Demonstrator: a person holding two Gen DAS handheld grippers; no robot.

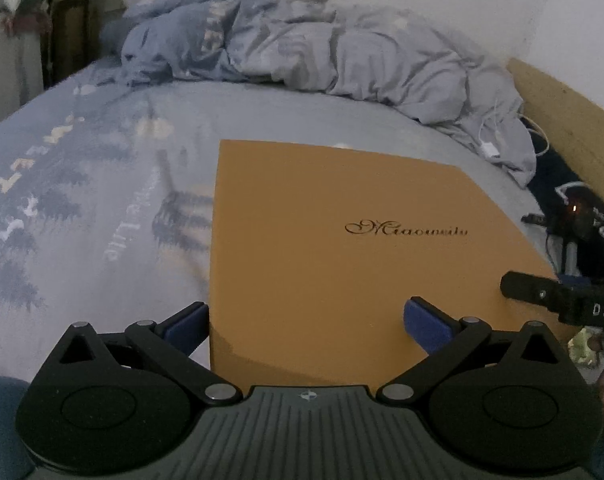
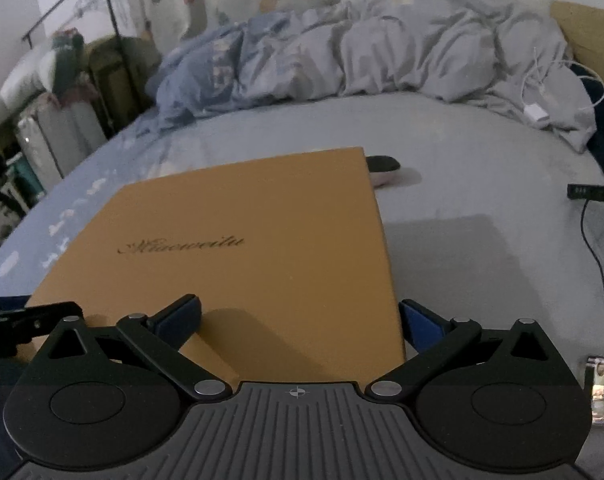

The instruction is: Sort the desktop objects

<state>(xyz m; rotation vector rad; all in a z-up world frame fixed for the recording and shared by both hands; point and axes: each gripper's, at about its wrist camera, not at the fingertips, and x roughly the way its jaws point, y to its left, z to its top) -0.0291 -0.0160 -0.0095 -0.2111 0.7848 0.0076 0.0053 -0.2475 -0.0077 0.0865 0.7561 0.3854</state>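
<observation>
Orange box (image 1: 342,248) flat on bed (image 1: 101,200), near edge between both grippers. Left gripper (image 1: 306,324) spread wide, right gripper (image 2: 299,324) likewise, neither clamping. Risk: soft mattress lets box tilt or slide; dark mouse-like object (image 2: 383,164) just behind box far corner could get shoved.

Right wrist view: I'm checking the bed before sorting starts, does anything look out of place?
A dark computer mouse lies on the bedsheet, half hidden behind the far corner of the orange box. A white charger and cable are tangled on the crumpled duvet.
</observation>
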